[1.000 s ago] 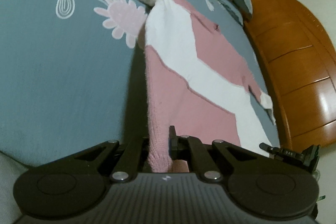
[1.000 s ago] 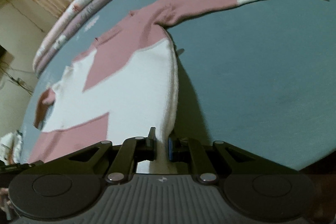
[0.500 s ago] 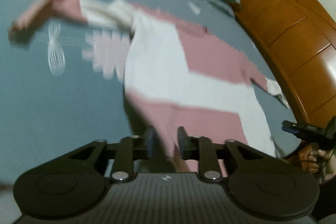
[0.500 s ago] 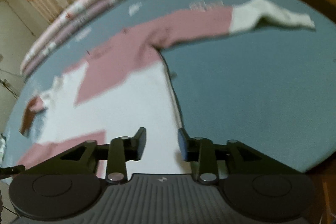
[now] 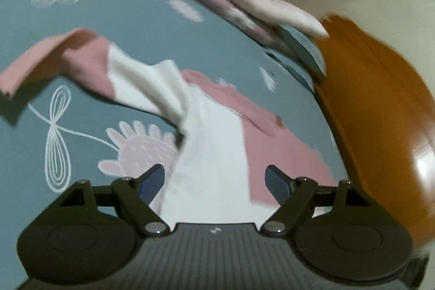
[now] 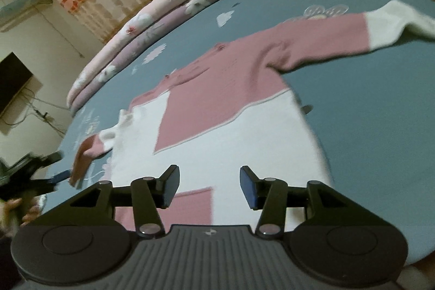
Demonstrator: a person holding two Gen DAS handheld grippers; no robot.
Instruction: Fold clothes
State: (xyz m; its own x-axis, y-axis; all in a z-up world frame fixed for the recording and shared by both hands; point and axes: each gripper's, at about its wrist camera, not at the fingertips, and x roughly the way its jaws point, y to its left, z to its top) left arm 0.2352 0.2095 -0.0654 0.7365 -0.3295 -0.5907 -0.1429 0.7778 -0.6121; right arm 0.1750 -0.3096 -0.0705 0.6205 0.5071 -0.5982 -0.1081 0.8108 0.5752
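Pink-and-white sweater (image 6: 231,121) spread flat on the bed (image 6: 367,113), unfolded

Lying open on the blue printed sheet, both sleeves flung outward, no fold visible in body or arms; folding all left to do, or garment laid out again. Soft ribbed knit, blocky pink and white panels. Left hand-held gripper (image 5: 214,181) and right hand-held gripper (image 6: 209,186) both gaping wide, holding nothing

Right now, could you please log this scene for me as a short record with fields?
Surface: blue-grey bedsheet with printed flowers
Garment: pink and white sweater, lying spread out, unfolded
Sleeves: one stretched out flat; the other bent and rumpled
Left gripper: open, holding nothing, above the sweater body
Right gripper: open, holding nothing, above the hem
Background: rolled bedding
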